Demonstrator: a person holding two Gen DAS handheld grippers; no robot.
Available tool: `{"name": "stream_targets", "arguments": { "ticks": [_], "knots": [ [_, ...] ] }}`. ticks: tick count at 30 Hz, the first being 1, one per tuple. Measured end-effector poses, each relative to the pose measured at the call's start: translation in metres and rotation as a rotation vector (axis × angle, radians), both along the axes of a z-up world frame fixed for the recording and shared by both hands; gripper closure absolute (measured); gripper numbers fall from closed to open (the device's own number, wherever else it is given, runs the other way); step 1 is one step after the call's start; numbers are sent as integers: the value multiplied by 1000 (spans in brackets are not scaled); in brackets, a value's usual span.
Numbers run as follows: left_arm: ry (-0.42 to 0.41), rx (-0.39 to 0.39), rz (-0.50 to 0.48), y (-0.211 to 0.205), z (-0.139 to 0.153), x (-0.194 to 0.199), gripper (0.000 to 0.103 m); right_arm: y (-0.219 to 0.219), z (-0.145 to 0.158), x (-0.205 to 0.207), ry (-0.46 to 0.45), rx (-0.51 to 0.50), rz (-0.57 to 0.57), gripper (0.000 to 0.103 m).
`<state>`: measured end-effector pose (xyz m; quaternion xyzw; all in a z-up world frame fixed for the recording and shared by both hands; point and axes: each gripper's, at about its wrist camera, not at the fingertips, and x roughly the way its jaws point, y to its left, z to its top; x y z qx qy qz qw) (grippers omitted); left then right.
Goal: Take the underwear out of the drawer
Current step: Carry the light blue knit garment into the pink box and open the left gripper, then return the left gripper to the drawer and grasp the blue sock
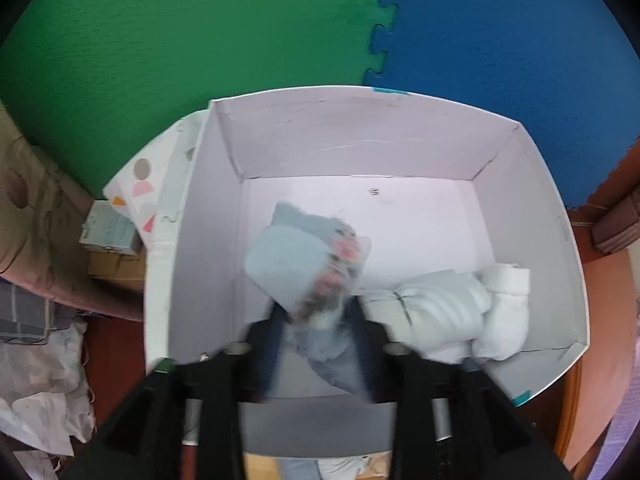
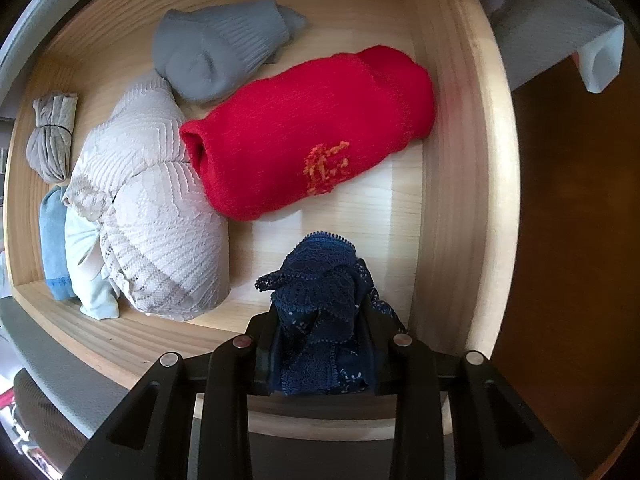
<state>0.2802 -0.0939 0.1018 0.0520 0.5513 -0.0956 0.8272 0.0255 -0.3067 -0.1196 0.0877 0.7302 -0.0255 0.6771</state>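
Observation:
In the right wrist view, my right gripper [image 2: 320,320] is shut on navy lace underwear [image 2: 320,292] and holds it over the wooden drawer [image 2: 448,160]. In the drawer lie a red rolled garment [image 2: 304,136], a cream lace bundle [image 2: 152,208], a grey sock roll [image 2: 224,52], a small taupe roll [image 2: 52,140] and light blue pieces [image 2: 60,248]. In the left wrist view, my left gripper [image 1: 316,312] is shut on pale blue underwear with a floral band [image 1: 304,264] and holds it above a white box [image 1: 360,140]. The image is blurred there.
The white box holds pale folded garments [image 1: 460,312] at its right. It stands on green [image 1: 180,40] and blue [image 1: 500,32] foam mats. Small cardboard boxes [image 1: 112,240] and crumpled cloth [image 1: 40,380] lie at the left. A dark wood surface [image 2: 580,240] is right of the drawer.

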Motion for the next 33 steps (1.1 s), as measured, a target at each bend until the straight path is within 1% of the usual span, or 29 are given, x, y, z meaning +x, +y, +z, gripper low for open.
{"name": "stream_targets", "arguments": {
  "ticks": [6, 10, 13, 16, 19, 23, 24, 27, 30, 33],
  "knots": [
    [-64, -66, -12, 13, 23, -19, 59, -1, 0, 4, 6, -7, 0, 73],
    [-123, -81, -22, 28, 41, -48, 59, 3, -1, 4, 8, -13, 2, 73],
    [-152, -57, -44, 40, 44, -78, 57, 7, -2, 3, 8, -15, -1, 73],
    [-160, -23, -48, 54, 37, -108, 56, 7, -2, 3, 9, -18, -3, 73],
    [-145, -25, -24, 71, 15, -136, 52, 9, -4, 4, 14, -27, -5, 74],
    [-84, 1, 46, 89, -35, -167, 52, 9, -4, 5, 10, -26, -17, 75],
    [-60, 14, 59, 91, -49, -173, 52, 8, -4, 5, 7, -22, -22, 75],
    [-26, 29, 88, 96, -82, -190, 52, 0, 0, 5, -11, -19, -46, 75],
    [-30, 36, 127, 100, -106, -204, 52, -7, 6, 2, -41, -8, -72, 76],
    [-62, 75, 147, 102, -121, -210, 52, -13, 15, 3, -72, -8, -85, 76]
  ]
}}
